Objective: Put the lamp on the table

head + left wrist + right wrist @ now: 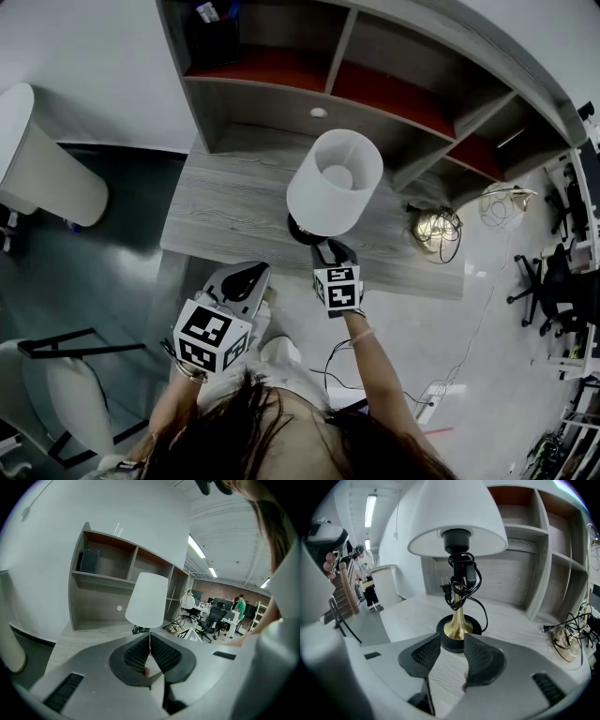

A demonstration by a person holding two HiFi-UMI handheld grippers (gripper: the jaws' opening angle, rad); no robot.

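**Lamp standing on the table, right jaws open at its base**

The white-shaded lamp [457, 620], with a brass stem and a round black base, stands upright on the grey wood-grain table [225, 206] before the shelf unit [281, 66]. The right gripper [450, 643] has its jaws apart, with the base just beyond their tips. The left gripper [150, 645] is off to the side, its jaws pressed together with nothing between them.

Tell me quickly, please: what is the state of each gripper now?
Left gripper: shut, holding nothing.
Right gripper: open, empty; the lamp stands just ahead.

Grey wooden shelving [262, 101], white wall [94, 56], seemingly office chairs [213, 618] beyond.
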